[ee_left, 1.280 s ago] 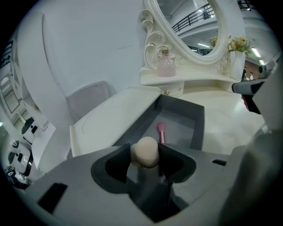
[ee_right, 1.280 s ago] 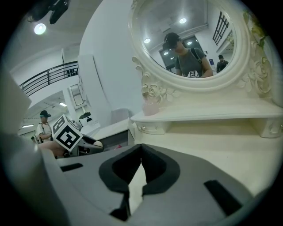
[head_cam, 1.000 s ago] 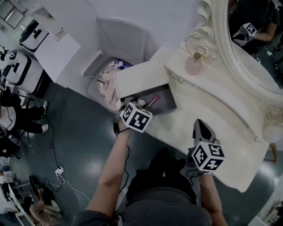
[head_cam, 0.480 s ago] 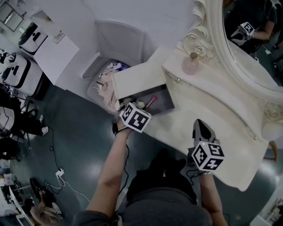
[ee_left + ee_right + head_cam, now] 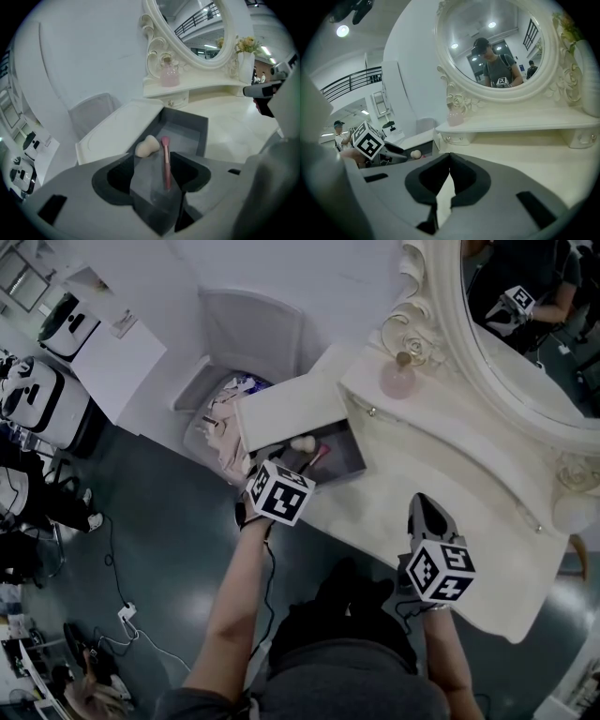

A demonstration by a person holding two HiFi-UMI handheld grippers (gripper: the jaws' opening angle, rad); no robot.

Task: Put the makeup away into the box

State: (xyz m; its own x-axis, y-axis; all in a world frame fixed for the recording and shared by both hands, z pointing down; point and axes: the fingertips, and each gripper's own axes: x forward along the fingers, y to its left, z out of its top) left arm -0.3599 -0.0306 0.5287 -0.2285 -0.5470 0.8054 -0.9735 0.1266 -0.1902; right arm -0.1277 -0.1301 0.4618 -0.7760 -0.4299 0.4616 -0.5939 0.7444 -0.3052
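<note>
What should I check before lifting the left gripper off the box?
1. Jaws of the left gripper apart, having just been opening: ok.
2. The brush lies inside the box: ok.
3. The brush handle is clear of the jaws: cannot tell.
4. The sponge is in the box: ok.
5. The right gripper is shut, empty, over the table: ok.
6. The lid is open: ok.

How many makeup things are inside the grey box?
2. A beige sponge lies in the grey box, and a pink brush lies just right of it in the left gripper view. The left gripper covers the box's near end, so more could be hidden.
</note>
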